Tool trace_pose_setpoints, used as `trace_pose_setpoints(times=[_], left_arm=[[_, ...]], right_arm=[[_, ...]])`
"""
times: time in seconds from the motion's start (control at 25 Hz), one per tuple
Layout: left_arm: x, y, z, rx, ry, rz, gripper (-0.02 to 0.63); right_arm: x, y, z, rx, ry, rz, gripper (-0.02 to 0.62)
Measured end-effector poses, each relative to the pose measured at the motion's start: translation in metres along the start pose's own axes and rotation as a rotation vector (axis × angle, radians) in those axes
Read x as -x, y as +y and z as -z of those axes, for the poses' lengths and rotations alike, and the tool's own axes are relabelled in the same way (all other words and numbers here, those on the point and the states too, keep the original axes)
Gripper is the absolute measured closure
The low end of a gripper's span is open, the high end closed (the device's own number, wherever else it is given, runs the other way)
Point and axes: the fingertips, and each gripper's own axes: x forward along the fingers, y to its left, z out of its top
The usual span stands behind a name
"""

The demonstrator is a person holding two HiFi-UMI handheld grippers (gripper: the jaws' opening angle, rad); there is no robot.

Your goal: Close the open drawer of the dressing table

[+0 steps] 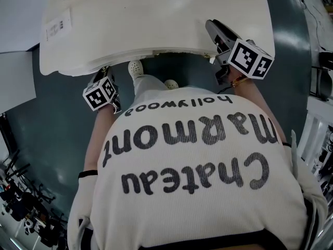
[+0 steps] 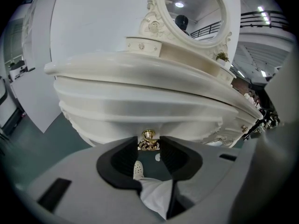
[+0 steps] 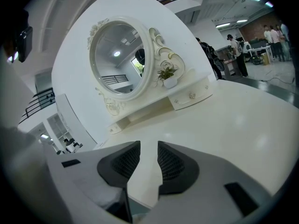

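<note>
The drawer (image 2: 140, 118) is found in the curved front of the white dressing table (image 1: 156, 20), under the overhanging top. How far it stands out cannot be told from these views. A gold knob (image 2: 148, 135) on an ornate gold plate is fixed at its lower middle.

The left gripper (image 2: 149, 143) is held low, right at that knob. Its jaws are spread wide, with the knob seen between their tips but not pressed by either pad, so nothing is gripped. Below the knob, a light trouser leg and a white perforated shoe (image 2: 138, 170) are seen through the gap, on the dark green floor (image 1: 57, 129).

The right gripper (image 3: 148, 147) is held at the table's front right corner. Its jaws are parted by a narrow gap with only the bare top behind them, and nothing is held.

At the back of the top an oval mirror (image 3: 120, 59) in a carved frame is mounted. A small white pot with a green plant (image 3: 168, 76) is set beside it, above small shut drawers (image 3: 191, 96).

A printed label (image 1: 58, 25) is stuck on the top, too small to read. On the person's shirt (image 1: 197, 155), "Chateau Marmont hollywood" is read upside down.

A white panel (image 1: 15, 82) is placed left of the table, and people (image 3: 238, 55) are seen far behind.
</note>
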Motion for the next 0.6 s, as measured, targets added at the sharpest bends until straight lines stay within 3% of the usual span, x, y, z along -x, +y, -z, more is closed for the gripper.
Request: trace_pose_setpoints(times=[0.6], left_arm=[[-0.012,0.0,-0.01,0.002,0.013,0.022,0.454]], right_arm=[[0.003,-0.008,-0.001,-0.019,-0.012,0.025,0.462]])
